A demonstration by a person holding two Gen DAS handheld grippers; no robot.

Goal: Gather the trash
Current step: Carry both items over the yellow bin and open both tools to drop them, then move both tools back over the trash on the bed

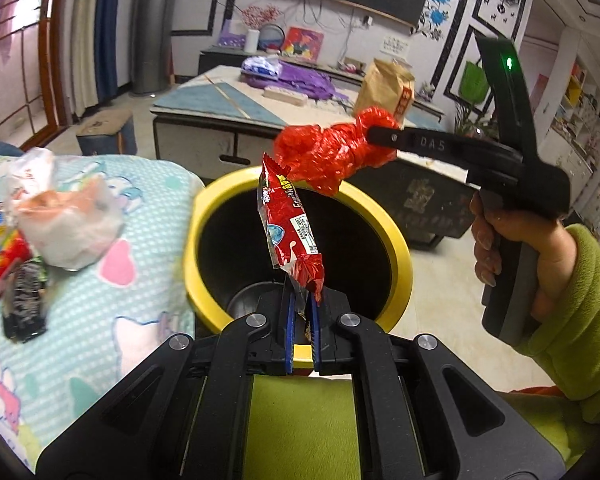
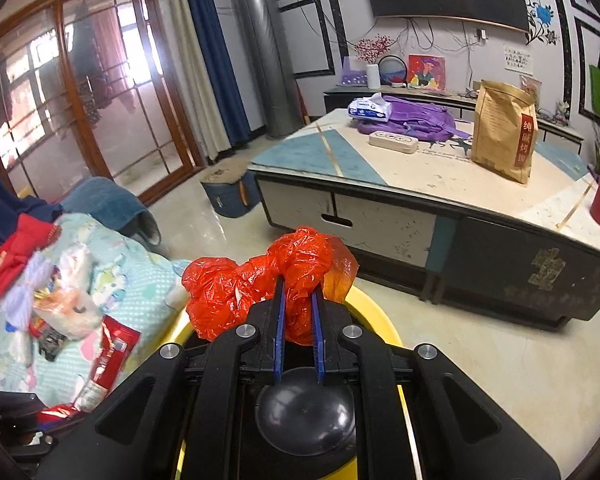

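My left claw (image 1: 303,312) pinches red snack wrapper (image 1: 290,224) by lower end, wrapper upright above yellow bin (image 1: 204,216). My right claw (image 2: 299,312) clamps crumpled red bag (image 2: 260,280) over bin's far rim. More trash (image 1: 60,224) on blanket (image 1: 140,280) left of both claws.

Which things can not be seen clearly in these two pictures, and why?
- Floor of the yellow-rimmed black bin: left wrist view, hidden by the red snack wrapper and the left gripper.
- Crumpled white plastic bag on the blanket: blurred.
- Bin in right wrist view: mostly hidden behind the right gripper and the crumpled red plastic bag.
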